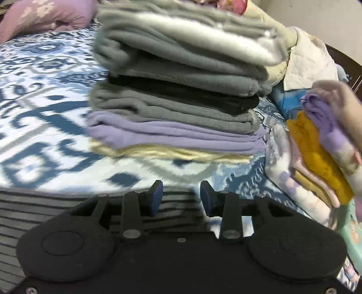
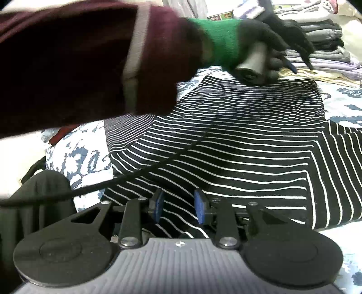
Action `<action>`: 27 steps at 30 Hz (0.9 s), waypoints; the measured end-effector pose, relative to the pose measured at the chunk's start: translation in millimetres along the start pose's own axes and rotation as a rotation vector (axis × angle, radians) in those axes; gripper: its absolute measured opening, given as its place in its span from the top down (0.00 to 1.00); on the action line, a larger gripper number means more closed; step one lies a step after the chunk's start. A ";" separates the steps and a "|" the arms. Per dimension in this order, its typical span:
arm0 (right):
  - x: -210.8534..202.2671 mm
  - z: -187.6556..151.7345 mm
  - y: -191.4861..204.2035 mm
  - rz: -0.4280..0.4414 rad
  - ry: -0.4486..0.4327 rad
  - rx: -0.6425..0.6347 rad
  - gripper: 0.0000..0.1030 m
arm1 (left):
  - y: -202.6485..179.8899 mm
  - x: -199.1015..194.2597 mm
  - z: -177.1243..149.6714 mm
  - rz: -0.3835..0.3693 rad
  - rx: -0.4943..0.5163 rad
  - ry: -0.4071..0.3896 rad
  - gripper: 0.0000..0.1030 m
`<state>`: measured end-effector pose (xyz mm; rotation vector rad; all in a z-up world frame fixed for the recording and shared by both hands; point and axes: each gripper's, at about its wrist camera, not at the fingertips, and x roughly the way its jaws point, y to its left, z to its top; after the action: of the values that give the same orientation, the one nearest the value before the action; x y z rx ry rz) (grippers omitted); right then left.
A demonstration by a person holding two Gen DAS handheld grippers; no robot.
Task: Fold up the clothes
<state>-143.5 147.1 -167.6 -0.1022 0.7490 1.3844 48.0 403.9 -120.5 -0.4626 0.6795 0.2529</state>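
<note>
A black shirt with thin white stripes (image 2: pixel 237 147) lies partly folded on the blue-and-white patterned bedspread (image 2: pixel 339 99). My right gripper (image 2: pixel 178 208) is open and empty, low over the shirt's near edge. My left gripper (image 1: pixel 181 199) is open and empty, over the shirt's far edge (image 1: pixel 34 203), facing a tall stack of folded clothes (image 1: pixel 176 90). In the right wrist view, the gloved hand holding the left gripper's handle (image 2: pixel 253 58) rests at the shirt's far edge.
The stack of grey, black, lilac and cream clothes also shows in the right wrist view (image 2: pixel 325 45). A second pile with yellow and lilac items (image 1: pixel 321 153) sits to the right. A pink pillow (image 1: pixel 40 18) lies far left. A black cable (image 2: pixel 158 167) crosses the shirt.
</note>
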 end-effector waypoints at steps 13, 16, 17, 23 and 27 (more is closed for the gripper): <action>-85.4 -0.2 -63.9 -0.107 -0.204 0.357 0.62 | 19.9 -159.6 -88.5 0.021 0.029 -0.052 0.41; -114.1 -3.8 -90.8 -0.183 -0.274 0.479 0.57 | 9.1 -183.7 -125.2 0.021 0.066 -0.069 0.41; -125.3 -6.8 -103.0 -0.226 -0.300 0.527 0.57 | 5.1 -189.5 -136.7 0.018 0.075 -0.072 0.41; -159.4 -56.9 -174.6 -0.263 -0.435 0.958 0.55 | -46.0 -202.0 -207.9 0.014 0.222 -0.081 0.41; -162.4 -71.6 -188.1 -0.288 -0.494 1.046 0.57 | -83.9 -190.5 -236.7 -0.028 0.321 -0.039 0.41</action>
<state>-2.2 -66.5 -202.9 0.8861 0.9015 0.5734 -193.0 201.1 -130.1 -0.1598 0.6603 0.1221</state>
